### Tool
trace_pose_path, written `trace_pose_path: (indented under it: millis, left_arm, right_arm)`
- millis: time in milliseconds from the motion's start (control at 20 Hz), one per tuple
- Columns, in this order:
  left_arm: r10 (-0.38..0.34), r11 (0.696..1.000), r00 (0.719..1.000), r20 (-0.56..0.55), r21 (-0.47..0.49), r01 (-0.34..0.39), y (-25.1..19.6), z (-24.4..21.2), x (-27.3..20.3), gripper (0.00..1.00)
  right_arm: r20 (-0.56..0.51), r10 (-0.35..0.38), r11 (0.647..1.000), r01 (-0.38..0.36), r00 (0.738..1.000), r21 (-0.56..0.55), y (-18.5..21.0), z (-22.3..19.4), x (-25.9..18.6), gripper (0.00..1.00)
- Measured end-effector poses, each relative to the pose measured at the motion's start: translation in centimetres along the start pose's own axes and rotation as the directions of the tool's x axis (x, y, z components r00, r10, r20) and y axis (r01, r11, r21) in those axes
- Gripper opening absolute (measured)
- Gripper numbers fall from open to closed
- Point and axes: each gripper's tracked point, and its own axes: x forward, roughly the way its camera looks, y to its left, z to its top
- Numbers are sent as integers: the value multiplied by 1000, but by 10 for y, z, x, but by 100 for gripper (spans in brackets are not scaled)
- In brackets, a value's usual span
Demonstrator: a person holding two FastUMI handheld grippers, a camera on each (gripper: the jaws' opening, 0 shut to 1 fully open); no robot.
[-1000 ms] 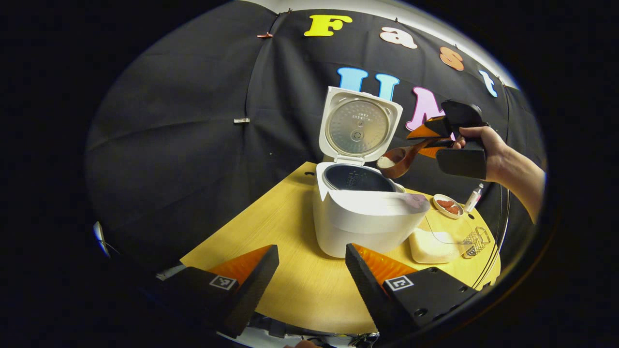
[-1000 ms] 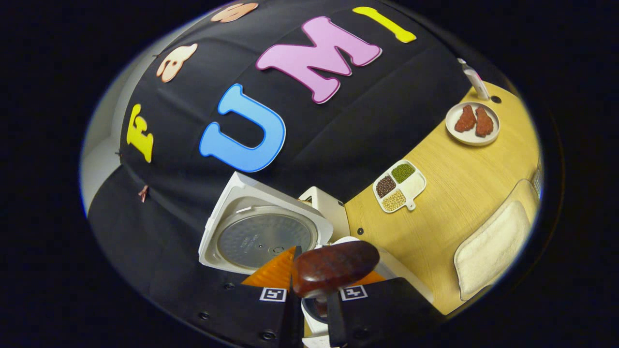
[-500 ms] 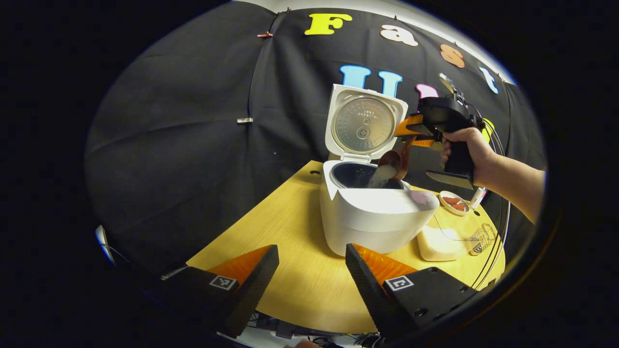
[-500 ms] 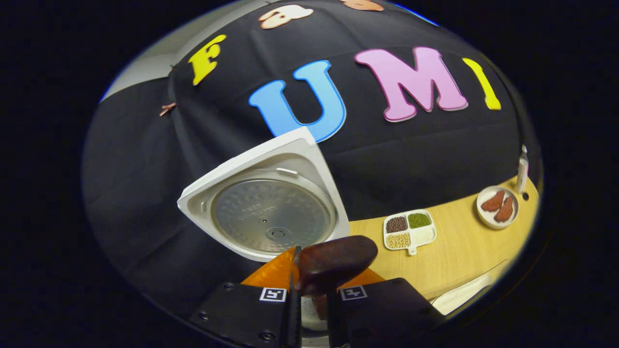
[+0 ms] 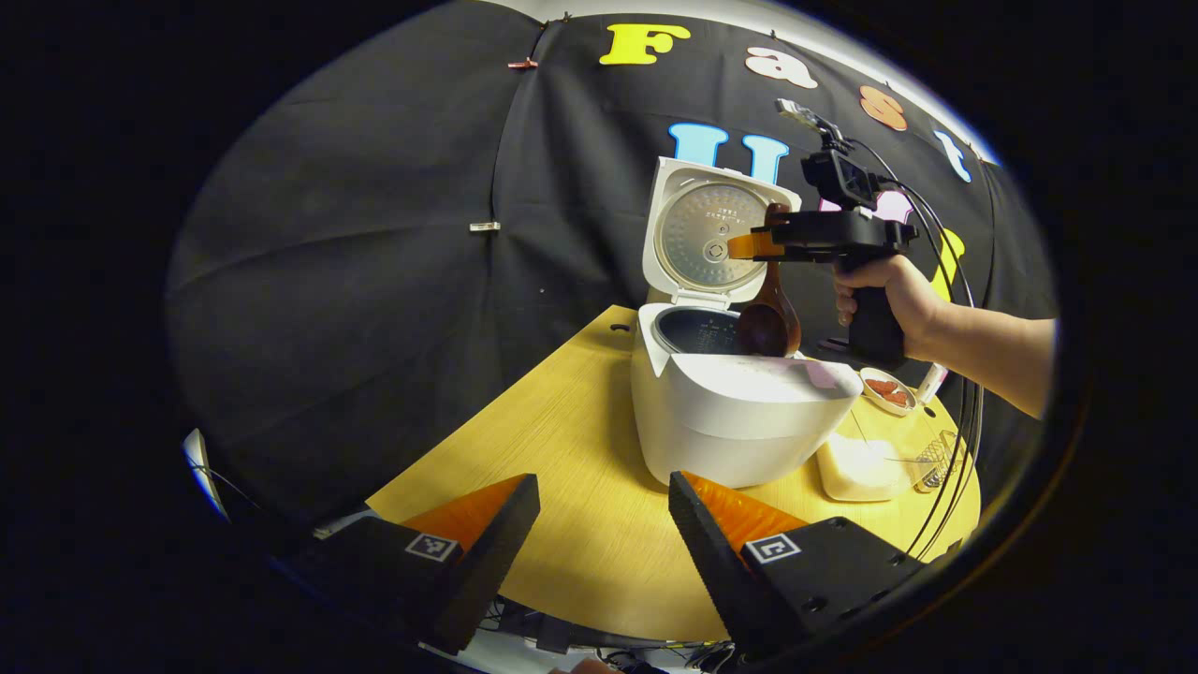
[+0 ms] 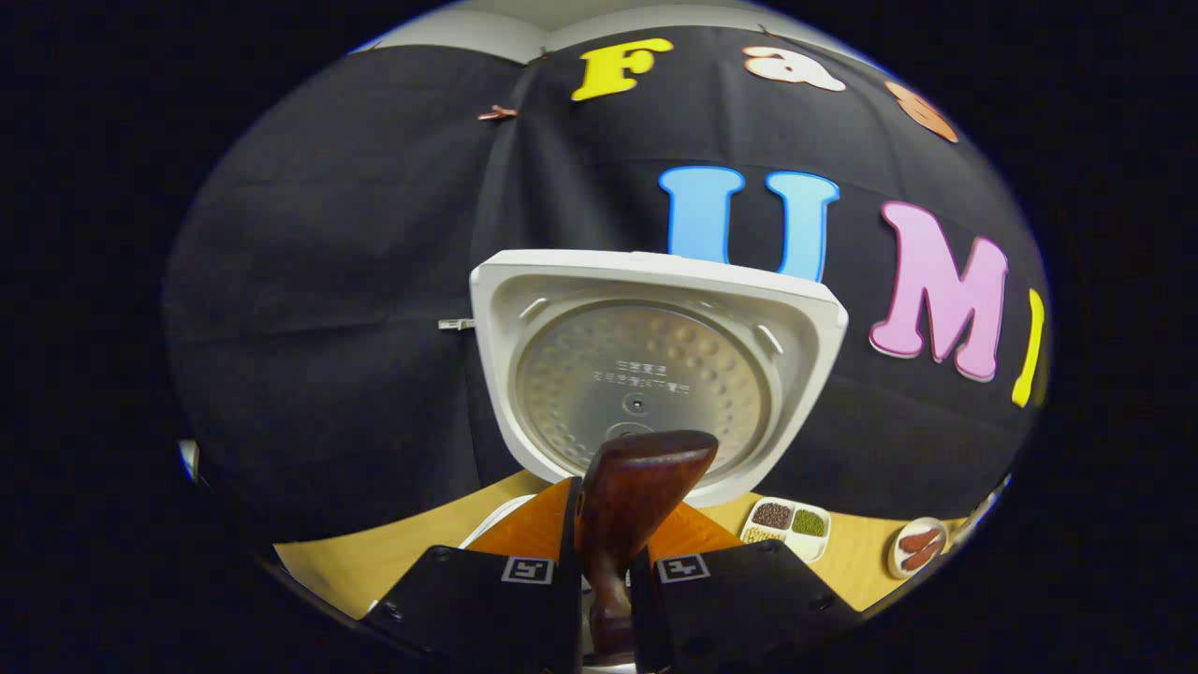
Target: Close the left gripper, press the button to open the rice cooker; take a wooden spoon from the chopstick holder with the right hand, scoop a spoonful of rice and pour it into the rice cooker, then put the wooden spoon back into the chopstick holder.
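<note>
Rice cooker (image 5: 739, 412) lid up, right hand-held gripper (image 5: 749, 245) clamped on the wooden spoon (image 5: 769, 323), tipped bowl-down over the pot; left hand-held gripper (image 5: 604, 524) apart. Returning the spoon remains.

The white rice cooker (image 5: 739, 412) stands on the yellow wooden surface (image 5: 562, 487) with its lid (image 5: 716, 234) swung fully up — the dimpled metal inner plate (image 6: 641, 393) faces forward and the dark inner pot (image 5: 697, 329) is exposed. The dark reddish-brown wooden spoon (image 5: 769, 314) hangs nearly upright over the pot's right side, bowl down at the rim and handle up, clamped by the right tool (image 5: 753, 245). In the right gripper view the handle's rounded end (image 6: 646, 473) sticks up between the two fingers — in front of the raised lid.
</note>
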Motion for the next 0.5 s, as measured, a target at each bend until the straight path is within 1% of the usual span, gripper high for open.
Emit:
trace_pose_path:
  millis: [150,200,250,300,350,500]
  left_arm:
    - [10,1000,1000,-3,1,-10,5,-4,-3,95]
    - [12,1000,1000,-6,1,-12,5,-5,-4,98]
    - [14,1000,1000,-6,1,-14,5,-6,-3,98]
    - [14,1000,1000,-6,1,-14,5,-4,-3,96]
    - [15,1000,1000,-4,4,-15,4,-4,-2,97]
    - [14,1000,1000,11,20,-14,1,-3,-5,96]
  right_arm:
    - [12,51,987,-48,999,-154,25,-4,0,25]
    - [12,66,980,-63,998,-186,33,-6,1,25]
    - [6,79,976,-76,997,-205,38,-10,1,25]
    - [1,87,974,-84,996,-210,41,-12,1,25]
    - [-2,88,975,-87,996,-203,41,-13,2,25]
    - [13,64,989,-61,998,-137,29,-5,-1,25]
